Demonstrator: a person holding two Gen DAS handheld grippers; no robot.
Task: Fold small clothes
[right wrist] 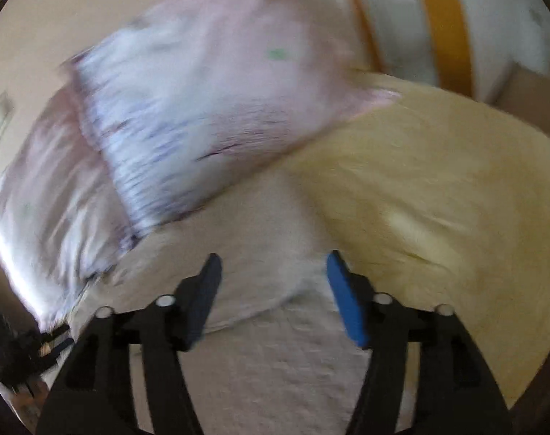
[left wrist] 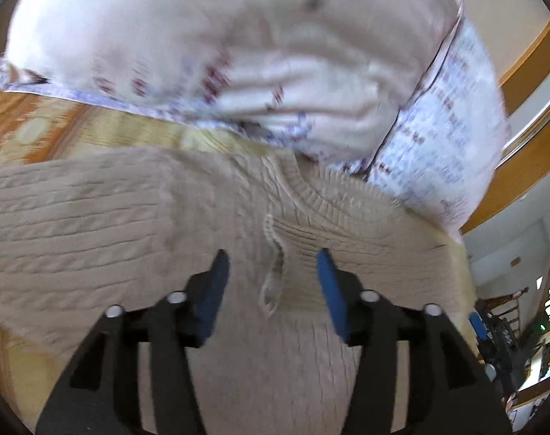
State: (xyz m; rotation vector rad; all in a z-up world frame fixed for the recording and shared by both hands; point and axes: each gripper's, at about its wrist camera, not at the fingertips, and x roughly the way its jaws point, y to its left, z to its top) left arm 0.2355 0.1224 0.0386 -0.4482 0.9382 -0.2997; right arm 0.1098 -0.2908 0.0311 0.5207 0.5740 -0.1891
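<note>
My left gripper [left wrist: 271, 264] and right gripper [right wrist: 273, 272], jaws apart and empty, hover over the beige cable-knit sweater [left wrist: 130, 217], lower frame; pillows [left wrist: 202, 54] above.

Right wrist view is smeared all over: the pillow [right wrist: 209, 108] up and left of the tongs is one long streak, its print unreadable, and the sweater [right wrist: 275, 344] under the tips shows no knit pattern at all. A dark object [right wrist: 17, 344] far left of the tongs is cut by the rim, can't tell what it is. In the left view the sweater sleeve [left wrist: 57, 224] runs off the left edge, and the room clutter [left wrist: 517, 326] far right is too tiny to make out.
</note>
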